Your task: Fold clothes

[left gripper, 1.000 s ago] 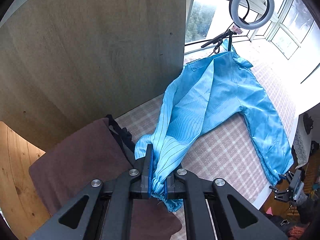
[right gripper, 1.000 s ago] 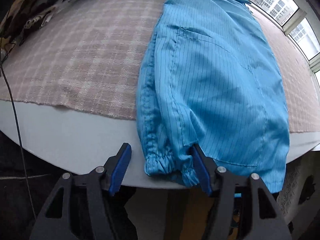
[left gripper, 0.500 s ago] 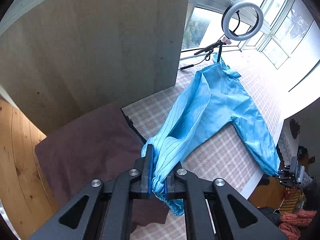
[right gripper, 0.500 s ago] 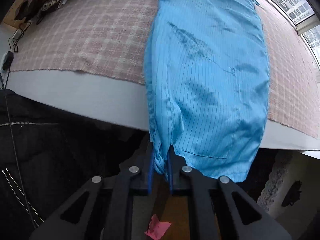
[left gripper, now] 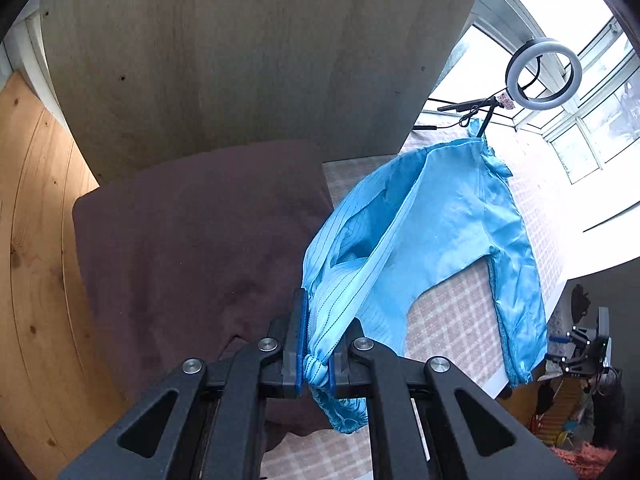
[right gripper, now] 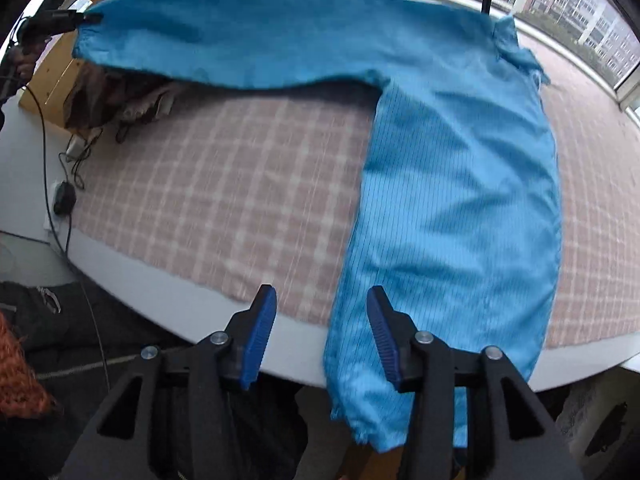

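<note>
Two claws, one garment. Left gripper (left gripper: 314, 354) stays clenched on a cuff of the blue jacket (left gripper: 448, 224); a hard pull could drag it across the checked cloth (right gripper: 224, 200). Right gripper (right gripper: 322, 334), clamped half a second earlier, now opens, its sleeve (right gripper: 360, 396) free between the pads, draped over the table edge.

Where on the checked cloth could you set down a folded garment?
Bare checked cloth lies between the blue garment's raised sleeve, its body and the table's white edge. A narrower strip lies beyond the body. The corner with the brown pile and cables is crowded.
</note>
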`<act>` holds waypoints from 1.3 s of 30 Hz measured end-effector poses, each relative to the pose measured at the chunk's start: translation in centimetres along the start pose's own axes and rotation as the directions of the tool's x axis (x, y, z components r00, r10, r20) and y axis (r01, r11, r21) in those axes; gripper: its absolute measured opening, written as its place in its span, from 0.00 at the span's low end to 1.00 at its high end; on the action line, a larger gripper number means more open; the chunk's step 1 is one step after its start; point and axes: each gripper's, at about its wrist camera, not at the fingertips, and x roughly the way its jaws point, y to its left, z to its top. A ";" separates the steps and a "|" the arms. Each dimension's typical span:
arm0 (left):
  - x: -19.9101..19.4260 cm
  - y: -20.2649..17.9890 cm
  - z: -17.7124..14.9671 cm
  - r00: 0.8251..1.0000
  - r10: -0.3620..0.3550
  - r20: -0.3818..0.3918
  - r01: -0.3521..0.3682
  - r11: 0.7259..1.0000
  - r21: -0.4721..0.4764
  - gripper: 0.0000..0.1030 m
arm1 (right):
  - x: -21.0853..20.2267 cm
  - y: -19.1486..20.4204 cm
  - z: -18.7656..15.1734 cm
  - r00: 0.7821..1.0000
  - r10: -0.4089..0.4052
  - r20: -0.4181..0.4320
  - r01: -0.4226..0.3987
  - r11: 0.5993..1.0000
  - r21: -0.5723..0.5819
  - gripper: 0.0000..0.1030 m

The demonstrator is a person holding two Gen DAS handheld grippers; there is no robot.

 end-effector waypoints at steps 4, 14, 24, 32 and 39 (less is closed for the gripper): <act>1.2 -1.1 0.6 1.000 -0.008 -0.022 0.008 1.000 0.015 0.07 | 1.5 5.5 8.3 0.982 0.115 0.148 -0.104 0.991 -0.082 0.45; 0.7 -0.3 1.0 0.996 0.075 -0.042 -0.077 0.997 -0.032 0.36 | 2.8 25.2 23.9 0.811 0.524 0.258 -0.444 0.841 -0.310 0.54; -2.7 4.1 -2.5 0.995 0.086 0.043 -0.079 0.987 -0.142 0.38 | 7.8 32.3 27.6 0.862 0.433 0.265 -0.309 0.862 -0.403 0.26; 0.0 3.1 -3.0 0.999 -0.038 0.039 0.043 0.988 -0.146 0.38 | 5.7 24.4 30.0 0.715 0.617 0.329 -0.578 0.786 -0.220 0.13; 4.5 0.7 -0.7 0.992 -0.125 -0.014 0.121 0.979 -0.166 0.43 | 5.9 23.1 30.3 0.738 0.584 0.338 -0.545 0.811 -0.212 0.13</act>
